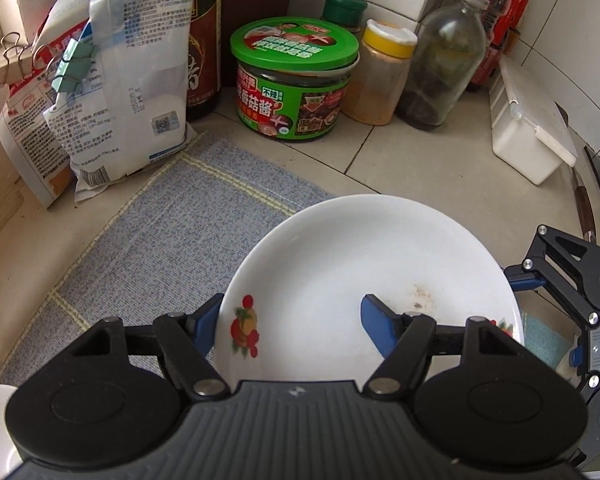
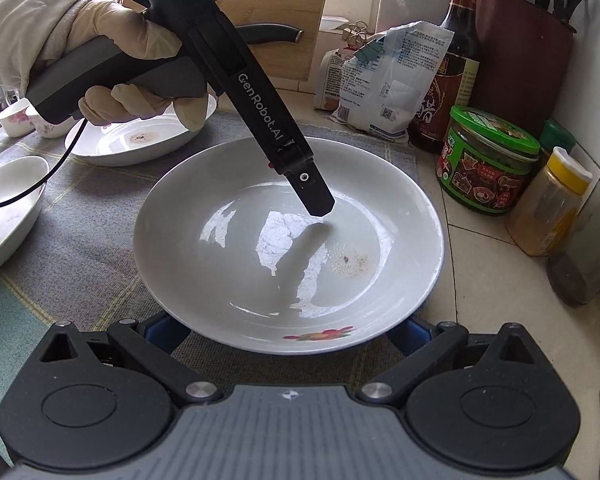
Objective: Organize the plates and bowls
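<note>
A white deep plate with a fruit print and a brown stain sits over the edge of the blue-grey mat. My left gripper straddles its rim. One blue finger is outside the rim and the other finger rests inside on the plate's floor, shut on the plate. My right gripper stands wide open at the opposite edge, its fingertips hidden under the rim. I cannot tell whether the plate is lifted off the mat. A second stained plate lies behind on the mat.
A gloved hand holds the left gripper. A green-lidded sauce jar, a yellow-lidded spice jar, bottles, clipped bags and a white box line the tiled corner. Another dish and small cups sit left.
</note>
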